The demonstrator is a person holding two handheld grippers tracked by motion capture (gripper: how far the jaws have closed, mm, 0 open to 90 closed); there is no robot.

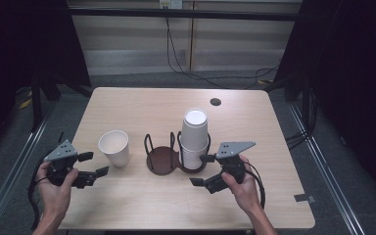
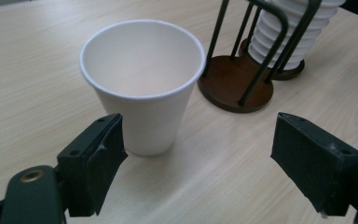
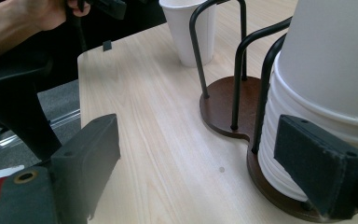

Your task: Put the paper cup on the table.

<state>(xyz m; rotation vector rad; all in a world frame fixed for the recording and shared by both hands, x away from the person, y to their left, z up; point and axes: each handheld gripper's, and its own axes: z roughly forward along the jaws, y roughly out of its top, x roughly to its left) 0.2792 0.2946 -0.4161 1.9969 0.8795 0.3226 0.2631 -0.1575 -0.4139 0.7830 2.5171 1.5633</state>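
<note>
At the left of the table [image 1: 127,205], the left gripper [image 1: 98,163] hovers just beside a single white paper cup [image 1: 114,147], which stands upright on its base with its mouth up. In the left gripper view the jaws are spread wide, with the cup [image 2: 142,84] just ahead of them, nearer the left jaw, and neither pad touches it. To the right of the cup stands a dark two-bay cup holder [image 1: 162,159]; its left bay, ringed by black wire hoops, is empty. Its right bay carries a stack of cups [image 1: 194,139] nested mouth-down. Farther right, the right gripper [image 1: 201,170] sits close to the stack, jaws spread; in the right gripper view the stack [image 3: 335,70] lies just beyond the right jaw, with nothing clamped. Judged from this layout, one cup has been separated from the stack and set down alone. What remains appears to be gripping that cup and placing it, possibly in the empty bay.
</note>
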